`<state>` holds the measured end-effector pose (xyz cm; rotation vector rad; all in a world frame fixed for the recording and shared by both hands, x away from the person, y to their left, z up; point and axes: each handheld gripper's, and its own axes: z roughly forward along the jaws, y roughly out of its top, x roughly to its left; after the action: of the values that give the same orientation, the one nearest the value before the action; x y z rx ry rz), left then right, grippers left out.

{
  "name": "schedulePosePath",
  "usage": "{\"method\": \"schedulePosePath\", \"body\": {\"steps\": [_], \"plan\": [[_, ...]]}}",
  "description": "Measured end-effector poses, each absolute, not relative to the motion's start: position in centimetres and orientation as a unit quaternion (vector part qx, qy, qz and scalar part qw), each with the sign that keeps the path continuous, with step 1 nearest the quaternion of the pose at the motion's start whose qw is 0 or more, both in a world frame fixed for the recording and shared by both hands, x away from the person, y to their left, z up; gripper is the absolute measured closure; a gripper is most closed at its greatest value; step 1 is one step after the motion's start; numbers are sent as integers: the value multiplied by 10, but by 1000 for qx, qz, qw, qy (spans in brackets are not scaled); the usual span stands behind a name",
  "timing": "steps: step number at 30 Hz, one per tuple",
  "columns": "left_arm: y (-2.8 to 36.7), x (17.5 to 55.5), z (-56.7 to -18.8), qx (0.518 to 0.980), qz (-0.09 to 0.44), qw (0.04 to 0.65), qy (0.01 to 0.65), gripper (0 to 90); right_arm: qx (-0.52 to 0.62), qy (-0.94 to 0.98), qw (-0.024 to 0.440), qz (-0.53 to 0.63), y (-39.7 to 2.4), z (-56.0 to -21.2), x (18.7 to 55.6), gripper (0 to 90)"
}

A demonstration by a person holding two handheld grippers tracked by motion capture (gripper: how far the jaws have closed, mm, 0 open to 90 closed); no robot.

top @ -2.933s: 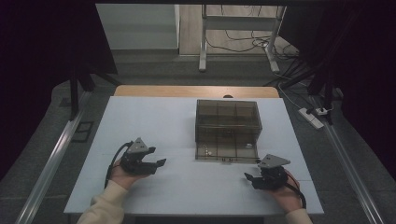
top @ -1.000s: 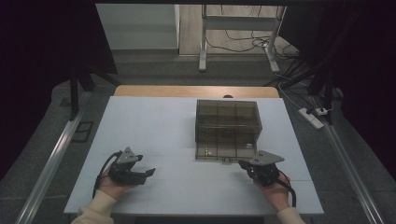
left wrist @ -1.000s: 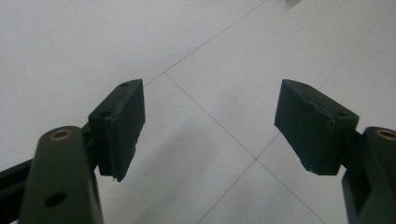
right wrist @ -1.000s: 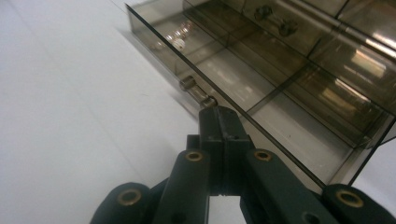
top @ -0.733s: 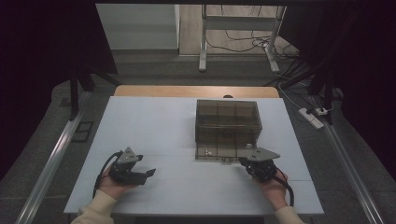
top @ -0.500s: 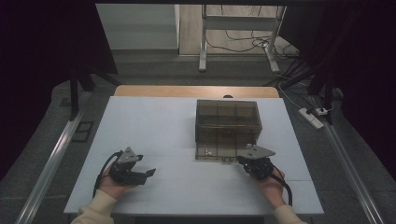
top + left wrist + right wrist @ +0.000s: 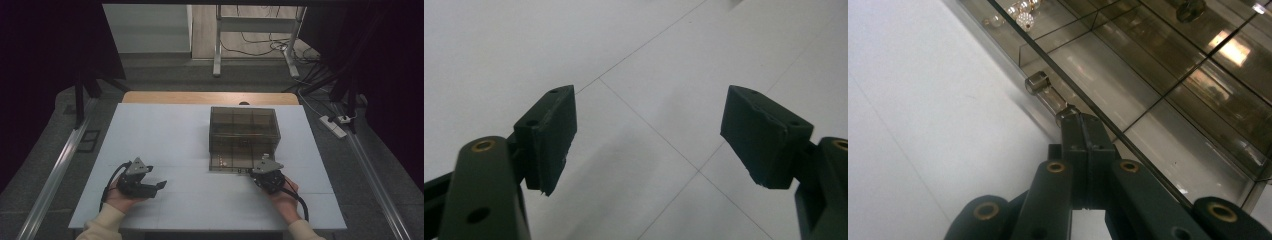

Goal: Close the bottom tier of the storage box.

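High view: a smoked clear box (image 7: 243,137) sits right of centre on the white table (image 7: 165,130). The left gripper (image 7: 159,186) rests near the front left; the right gripper (image 7: 256,175) meets the box's front edge.

Left gripper view: jaws wide apart over bare table.

Right gripper view: jaws pressed together at the box's handle (image 7: 1044,91), their tips touching its end; beads (image 7: 1023,20) lie inside.

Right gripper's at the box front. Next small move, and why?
Probably a short pull toward the person. The right gripper has its jaws shut at the clear bar handle on the front of the smoked box, apparently pinching its end. The left gripper is open over bare table.
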<state>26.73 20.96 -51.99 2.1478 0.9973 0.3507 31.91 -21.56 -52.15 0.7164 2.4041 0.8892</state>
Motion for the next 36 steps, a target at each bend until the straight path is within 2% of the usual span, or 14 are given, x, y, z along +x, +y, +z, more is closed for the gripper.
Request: {"method": "schedulePosePath", "body": {"steps": [36], "plan": [[208, 268, -521, 840, 135, 362, 381, 231, 290, 863, 259, 323, -213, -525, 347, 892]]}}
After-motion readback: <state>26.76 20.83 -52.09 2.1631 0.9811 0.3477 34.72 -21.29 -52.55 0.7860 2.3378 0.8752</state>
